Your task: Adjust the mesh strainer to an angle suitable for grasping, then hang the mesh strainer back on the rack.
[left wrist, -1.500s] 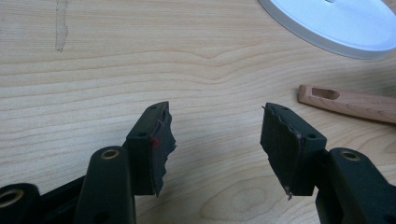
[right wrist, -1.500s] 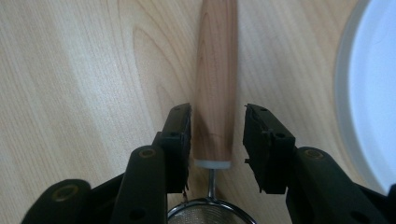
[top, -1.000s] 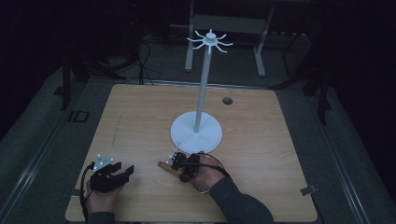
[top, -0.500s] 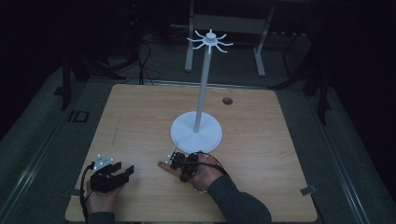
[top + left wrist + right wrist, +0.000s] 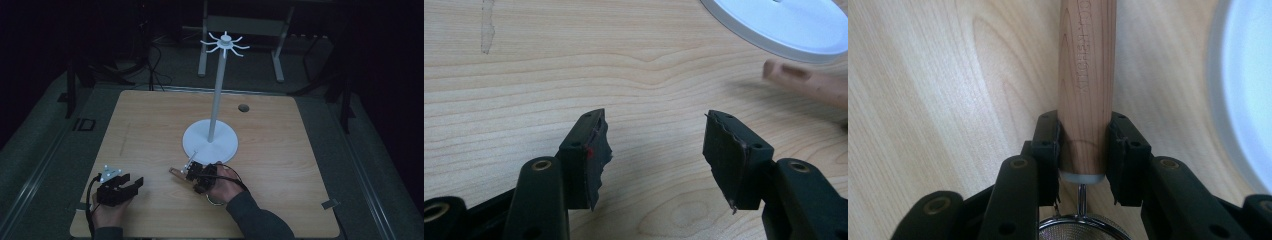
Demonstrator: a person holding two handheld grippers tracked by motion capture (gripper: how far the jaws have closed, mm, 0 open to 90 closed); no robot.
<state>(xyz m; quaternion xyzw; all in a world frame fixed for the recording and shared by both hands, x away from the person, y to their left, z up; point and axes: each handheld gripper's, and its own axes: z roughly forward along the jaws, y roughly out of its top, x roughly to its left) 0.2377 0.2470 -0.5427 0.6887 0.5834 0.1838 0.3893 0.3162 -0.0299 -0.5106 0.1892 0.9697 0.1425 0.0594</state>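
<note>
High view: light wood surface (image 5: pixel 150 125) mid-frame, dark room around it, grey floor, a metal frame (image 5: pixel 240 30) at upper centre, cables at upper left. White stand (image 5: pixel 210 142) with round base and spoked top sits centre; small dark hole (image 5: pixel 243 108) to its upper right. Right gripper (image 5: pixel 192 172) lower centre, jaws pinching a wooden handle (image 5: pixel 1086 85) of a metal strainer, lying just beside the base. Left gripper (image 5: pixel 120 187) lower left, jaws spread, holding nothing.
</note>
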